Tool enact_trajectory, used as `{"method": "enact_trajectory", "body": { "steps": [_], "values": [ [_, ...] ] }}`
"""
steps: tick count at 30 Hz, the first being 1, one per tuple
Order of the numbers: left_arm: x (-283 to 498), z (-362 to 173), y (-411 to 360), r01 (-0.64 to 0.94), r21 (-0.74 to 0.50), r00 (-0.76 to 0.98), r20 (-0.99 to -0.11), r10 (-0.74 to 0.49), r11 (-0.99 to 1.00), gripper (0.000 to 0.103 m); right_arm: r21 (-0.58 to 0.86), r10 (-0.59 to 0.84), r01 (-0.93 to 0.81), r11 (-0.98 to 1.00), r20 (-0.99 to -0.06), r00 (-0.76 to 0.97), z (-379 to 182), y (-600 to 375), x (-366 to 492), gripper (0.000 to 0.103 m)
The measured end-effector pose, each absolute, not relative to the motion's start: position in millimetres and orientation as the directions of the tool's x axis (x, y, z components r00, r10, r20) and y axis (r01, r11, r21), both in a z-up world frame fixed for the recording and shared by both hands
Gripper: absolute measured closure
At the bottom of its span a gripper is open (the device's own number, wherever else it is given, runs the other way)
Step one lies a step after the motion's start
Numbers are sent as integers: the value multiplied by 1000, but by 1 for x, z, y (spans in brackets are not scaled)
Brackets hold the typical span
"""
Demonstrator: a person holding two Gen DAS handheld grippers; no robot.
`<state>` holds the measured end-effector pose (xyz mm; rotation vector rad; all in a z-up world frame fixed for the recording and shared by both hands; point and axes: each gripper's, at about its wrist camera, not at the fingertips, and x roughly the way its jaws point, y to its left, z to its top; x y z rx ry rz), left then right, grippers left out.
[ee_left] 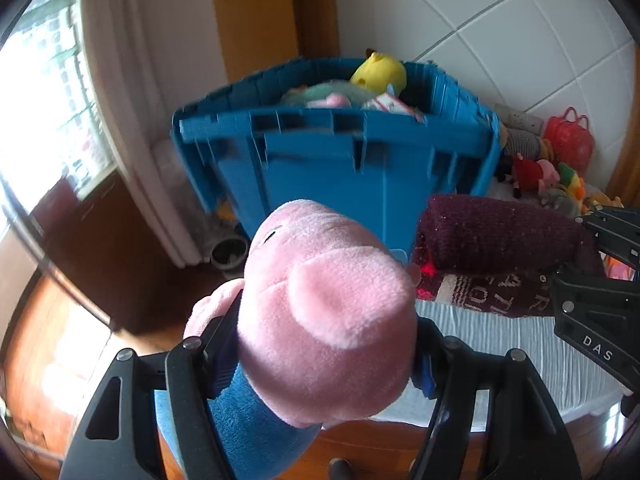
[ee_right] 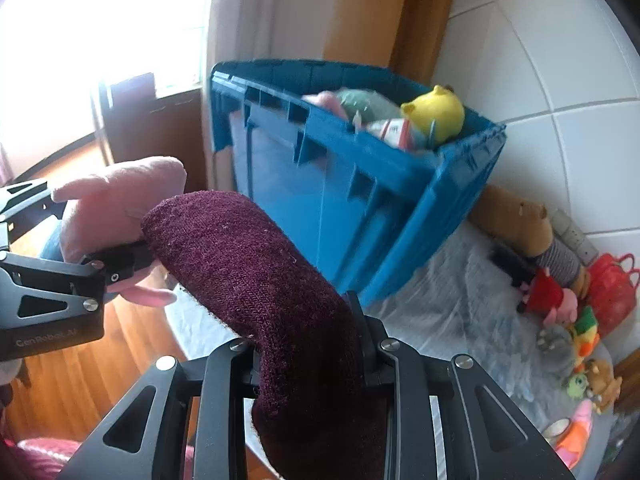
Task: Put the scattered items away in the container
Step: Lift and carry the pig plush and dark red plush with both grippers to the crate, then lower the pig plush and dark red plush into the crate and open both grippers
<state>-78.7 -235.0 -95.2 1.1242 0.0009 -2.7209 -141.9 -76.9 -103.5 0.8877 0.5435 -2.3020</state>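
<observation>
- Between the fingers of the left gripper (ee_left: 320, 344), a pink plush pig toy in a blue top (ee_left: 320, 300) was clamped at the neck, its snout pointing up and away from the camera.
- Beside it, the right gripper (ee_right: 308, 344) was closed around a dark maroon knitted sock-like cloth (ee_right: 256, 264), whose rounded end curved forward and to the left.
- Seen from the right wrist, the pig toy's head sat just beside the maroon cloth, the two close together.
- Ahead of both grippers stood a large blue ribbed plastic crate (ee_left: 340, 152), resting on a pale grey textured bedcover (ee_right: 460, 304).
- Inside the crate lay a round yellow plush toy (ee_left: 380, 70), a pale green plush (ee_right: 364, 104) and other soft items.
- To the right of the crate, along a white tiled wall (ee_left: 500, 20), lay more small plush toys and a red handbag (ee_left: 568, 140).
</observation>
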Motion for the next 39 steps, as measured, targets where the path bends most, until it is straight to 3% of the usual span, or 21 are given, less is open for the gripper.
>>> {"method": "enact_trajectory", "body": {
  "steps": [8,19,30,39],
  "values": [
    [-122,-32,-280,12,86,-729,-682,-68,-996,36,-145,-404,617,-774,-638,-656,-37,-114,-152,76],
    [-247,41,-305,-40,17,-777,-629,21,-999,35,-218,-359,527,-821,-522,-774,41,-136,-219,76],
    [-390,36,-319,-31,13,-739,-674,14,-999,35,-237,-333,484,-842,-478,-813,69,-156,-358,76],
    [-484,0,-342,-99,2,-642,-764,62,-995,34,-183,-227,408,-894,-602,-766,34,-179,-466,76]
  ]
}}
